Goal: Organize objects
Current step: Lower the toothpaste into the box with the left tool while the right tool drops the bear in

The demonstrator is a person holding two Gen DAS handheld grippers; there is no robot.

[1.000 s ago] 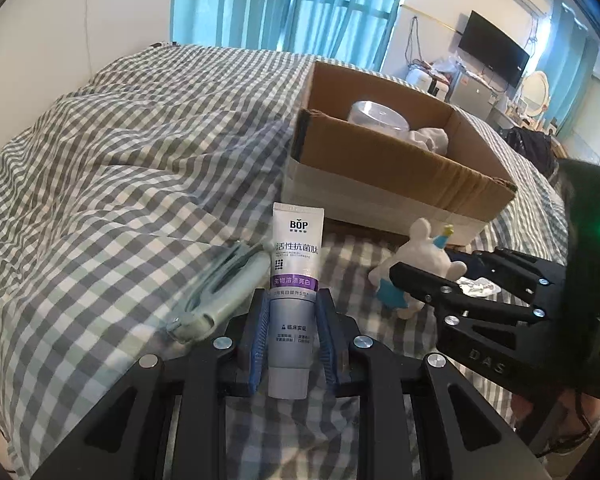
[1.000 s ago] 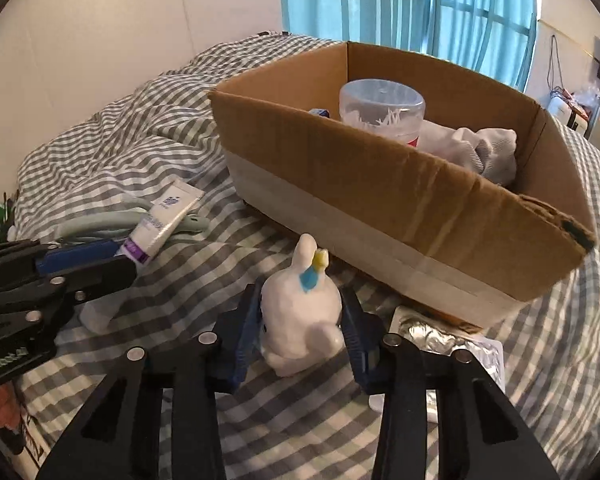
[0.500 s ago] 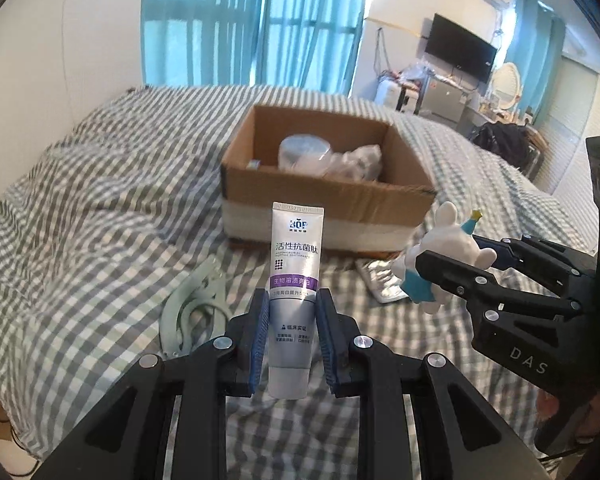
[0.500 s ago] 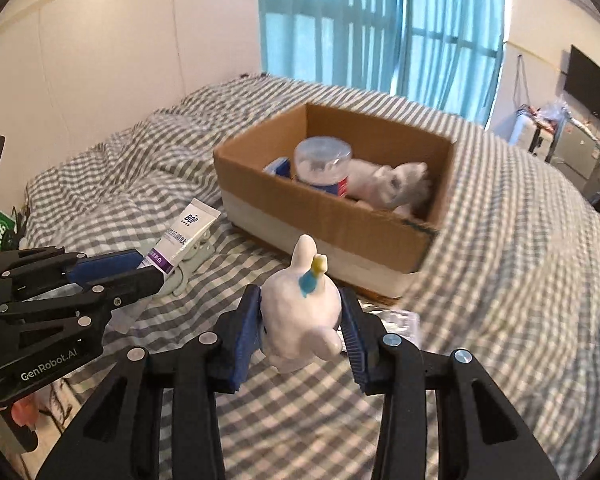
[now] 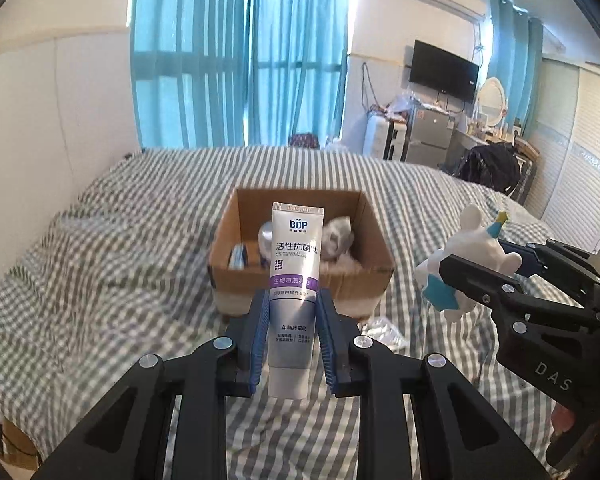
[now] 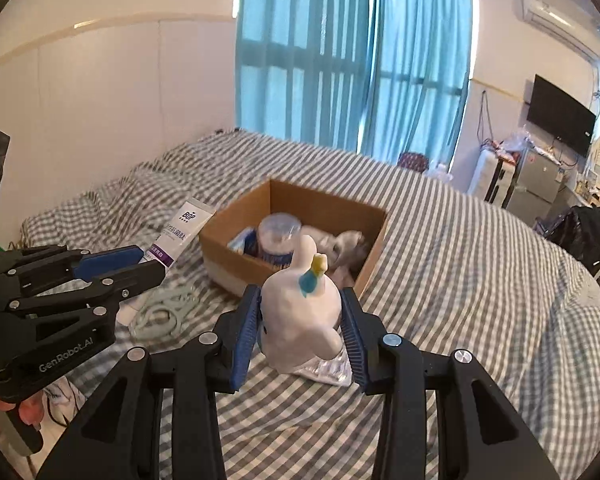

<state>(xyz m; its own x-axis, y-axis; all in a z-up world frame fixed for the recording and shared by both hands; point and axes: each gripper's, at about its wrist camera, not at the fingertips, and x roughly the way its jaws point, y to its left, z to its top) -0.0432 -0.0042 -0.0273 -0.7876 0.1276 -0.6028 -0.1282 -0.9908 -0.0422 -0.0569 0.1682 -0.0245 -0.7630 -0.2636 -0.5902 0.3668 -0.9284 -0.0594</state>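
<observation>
- Toothpaste tube [image 5: 296, 276] clamped upright in left gripper [image 5: 293, 338], now lifted clear of the checked bedspread [image 5: 100, 280], in line with the cardboard box [image 5: 300, 268].
- White toy figure [image 6: 300, 312] pinched in right gripper [image 6: 300, 334], likewise raised off the bed since a second ago.
- Both picks done; probably carry and drop into box next.
- Pale green hanger [image 6: 162, 314] and foil blister pack [image 6: 328, 372] left on the bedspread.

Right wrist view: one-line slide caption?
Right claw holds a white toy above the checked bed, facing an open box; left claw holds a tube.
</observation>
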